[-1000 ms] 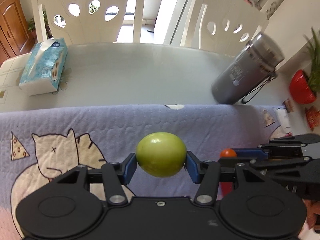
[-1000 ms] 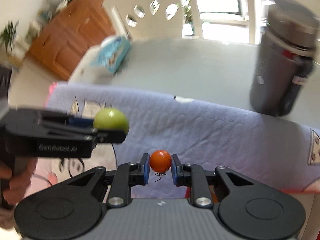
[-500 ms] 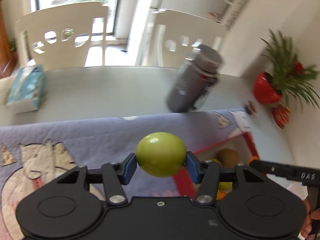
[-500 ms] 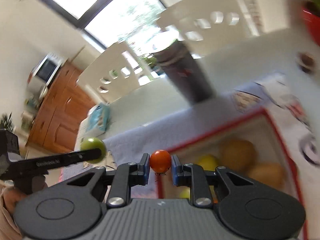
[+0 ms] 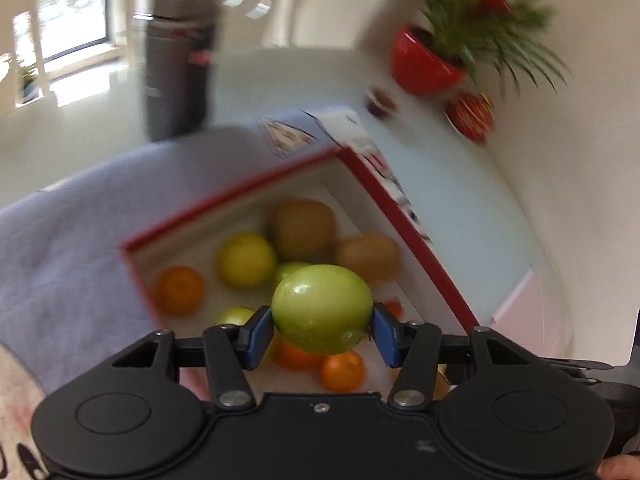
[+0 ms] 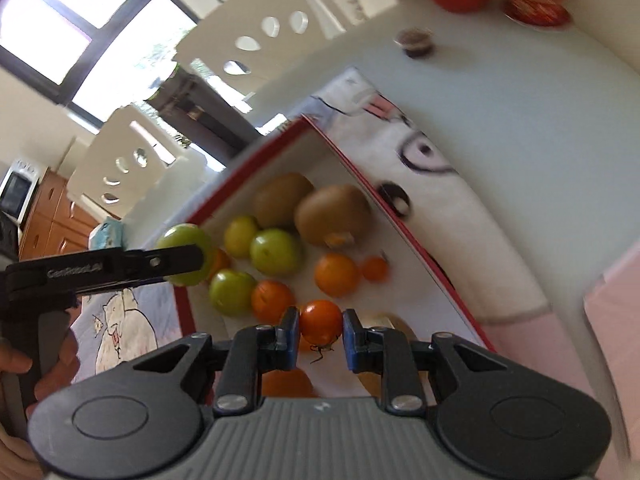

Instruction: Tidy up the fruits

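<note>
Nearest, right gripper [image 6: 321, 330] pinched narrow on a small red tomato [image 6: 320, 321], poised over the near end of the red-rimmed box [image 6: 416, 248], with open white floor directly beneath and oranges [image 6: 336, 274] just beyond. Left gripper [image 5: 322, 328] clamped at middling width on a green fruit [image 5: 322, 307], seen from the right wrist view hanging at the box's left rim rather than well inside, so probably needing a short carry inward before release. Farther in, green fruits [image 6: 276, 251] and kiwis [image 6: 332, 215] crowding the box's far end; right hand judged better placed to drop first.
</note>
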